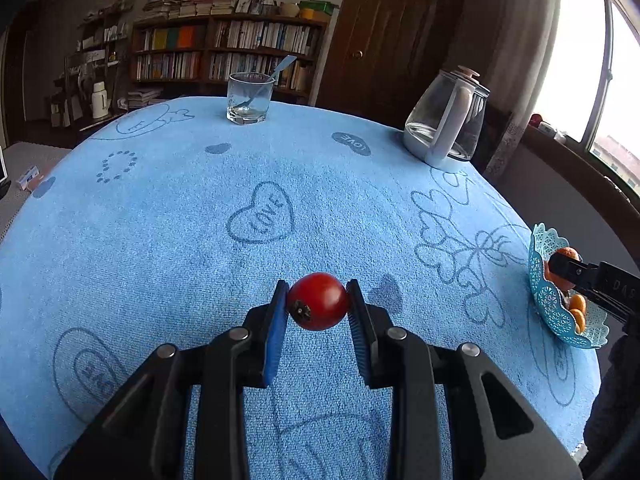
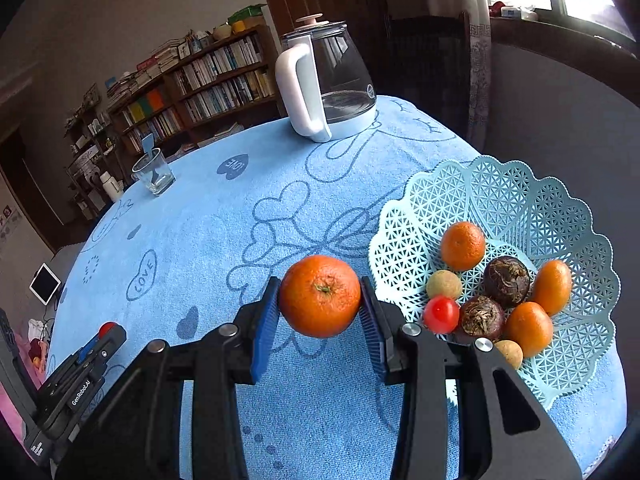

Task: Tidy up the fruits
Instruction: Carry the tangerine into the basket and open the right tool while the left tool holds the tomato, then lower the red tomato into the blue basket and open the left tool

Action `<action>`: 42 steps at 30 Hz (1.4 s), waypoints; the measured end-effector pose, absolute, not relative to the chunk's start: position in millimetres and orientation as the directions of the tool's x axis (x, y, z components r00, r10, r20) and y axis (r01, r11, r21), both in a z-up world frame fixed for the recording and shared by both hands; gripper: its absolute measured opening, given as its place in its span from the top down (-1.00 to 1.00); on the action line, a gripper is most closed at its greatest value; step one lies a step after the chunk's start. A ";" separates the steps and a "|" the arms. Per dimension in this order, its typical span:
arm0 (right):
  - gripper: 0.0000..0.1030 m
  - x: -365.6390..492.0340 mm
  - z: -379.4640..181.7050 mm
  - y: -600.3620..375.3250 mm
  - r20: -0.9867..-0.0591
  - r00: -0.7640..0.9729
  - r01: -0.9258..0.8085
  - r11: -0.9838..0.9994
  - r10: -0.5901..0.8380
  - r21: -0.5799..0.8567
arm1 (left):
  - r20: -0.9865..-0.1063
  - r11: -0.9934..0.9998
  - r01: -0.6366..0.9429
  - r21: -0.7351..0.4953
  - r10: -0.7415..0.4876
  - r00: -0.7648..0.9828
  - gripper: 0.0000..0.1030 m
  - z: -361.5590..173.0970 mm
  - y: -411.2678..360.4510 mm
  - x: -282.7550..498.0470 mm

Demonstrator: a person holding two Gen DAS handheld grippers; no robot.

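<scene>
Left gripper (image 1: 318, 300) clamps a red tomato (image 1: 319, 301) above the blue cloth (image 1: 200, 208). Right gripper (image 2: 320, 300) pinches an orange (image 2: 320, 296) just beside the lattice basket (image 2: 560, 208), which holds oranges, a cherry tomato (image 2: 441, 314), dark bulbs.

Each wrist view looks forward and down along its own jaws, close above the worktop (image 1: 160, 208). Both share the far kettle (image 1: 444, 124), glass (image 1: 248, 98) and bookshelf (image 1: 224, 48).
</scene>
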State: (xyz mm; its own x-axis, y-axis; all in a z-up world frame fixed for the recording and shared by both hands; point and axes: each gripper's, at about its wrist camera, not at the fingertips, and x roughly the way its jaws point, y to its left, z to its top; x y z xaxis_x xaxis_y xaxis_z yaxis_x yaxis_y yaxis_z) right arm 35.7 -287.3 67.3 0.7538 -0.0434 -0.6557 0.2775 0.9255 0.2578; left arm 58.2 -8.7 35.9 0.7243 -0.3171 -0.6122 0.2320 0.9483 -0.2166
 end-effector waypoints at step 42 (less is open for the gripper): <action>0.11 -4.2 58.5 -377.3 -0.668 0.726 0.489 0.806 -0.165 0.332 | -0.611 0.951 0.241 -0.195 -0.310 0.729 0.43 35.2 -11.6 56.0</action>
